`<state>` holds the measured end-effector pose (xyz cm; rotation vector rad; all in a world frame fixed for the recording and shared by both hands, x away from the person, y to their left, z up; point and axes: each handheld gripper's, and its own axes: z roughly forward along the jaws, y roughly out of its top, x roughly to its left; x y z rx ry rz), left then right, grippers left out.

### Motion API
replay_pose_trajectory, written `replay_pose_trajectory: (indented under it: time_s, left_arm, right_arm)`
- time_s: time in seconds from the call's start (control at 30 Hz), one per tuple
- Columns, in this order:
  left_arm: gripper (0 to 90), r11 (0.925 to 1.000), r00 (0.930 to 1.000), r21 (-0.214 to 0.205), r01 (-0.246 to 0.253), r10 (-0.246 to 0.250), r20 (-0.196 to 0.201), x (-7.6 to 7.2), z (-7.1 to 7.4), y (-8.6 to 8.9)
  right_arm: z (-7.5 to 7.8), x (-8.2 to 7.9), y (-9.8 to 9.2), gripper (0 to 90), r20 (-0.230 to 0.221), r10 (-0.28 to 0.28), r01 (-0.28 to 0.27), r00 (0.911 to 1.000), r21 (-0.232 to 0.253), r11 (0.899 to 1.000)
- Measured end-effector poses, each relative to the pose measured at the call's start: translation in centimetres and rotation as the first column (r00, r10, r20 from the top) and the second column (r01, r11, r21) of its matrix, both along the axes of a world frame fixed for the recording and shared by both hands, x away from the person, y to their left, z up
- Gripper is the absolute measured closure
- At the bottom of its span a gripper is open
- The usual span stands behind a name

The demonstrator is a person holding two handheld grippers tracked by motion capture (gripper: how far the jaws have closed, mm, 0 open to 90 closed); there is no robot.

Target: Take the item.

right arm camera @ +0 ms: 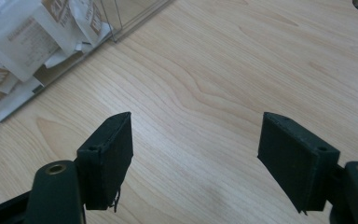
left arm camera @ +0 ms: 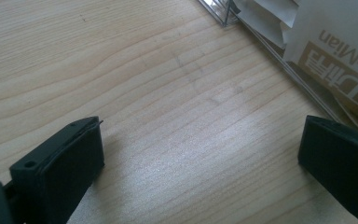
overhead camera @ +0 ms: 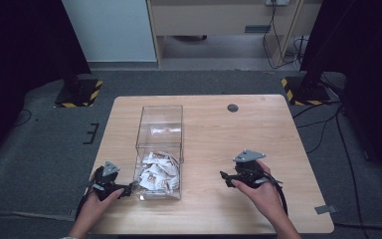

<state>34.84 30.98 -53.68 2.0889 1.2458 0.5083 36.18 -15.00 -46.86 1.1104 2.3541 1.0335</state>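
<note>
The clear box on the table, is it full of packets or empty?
Partly full. The clear box has two parts: white and brown packets pile up in the near one, while the far one looks almost empty.

Packet lettering (left arm camera: 349, 60) cut off at right edge in left gripper view, packets (right arm camera: 23, 42) cropped at left edge in right gripper view, packet print (overhead camera: 156, 174) too small in high view

On the table (overhead camera: 214, 124) the clear box (overhead camera: 160, 124) holds sachets (overhead camera: 156, 174) at its near end — tools flank it.
</note>
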Motion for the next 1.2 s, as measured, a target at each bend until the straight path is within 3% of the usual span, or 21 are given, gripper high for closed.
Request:
replay_pose_trajectory:
  time_s: [0.43, 0.87, 1.2]
  left_arm:
    - [0.0, 1.0, 1.0, 0.0, 0.0, 0.0, 0.0, 0.0, 0.0, 0.0]
    - [0.0, 1.0, 1.0, 0.0, 0.001, -0.001, 0.0, 0.0, 0.0, 0.0]
    - [0.0, 1.0, 1.0, 0.0, 0.001, -0.001, 0.0, 0.0, 0.0, 0.0]
  right_arm:
    - [2.2, 0.7, 2.0, 25.5, 0.022, 0.032, -0.032, 0.9992, -0.006, 0.999]
    - [4.8, 1.2, 4.4, 44.4, 0.053, 0.084, -0.085, 0.9951, 0.021, 0.996]
    - [6.2, 1.5, 6.7, 58.1, 0.054, 0.15, -0.152, 0.9872, 0.028, 0.988]
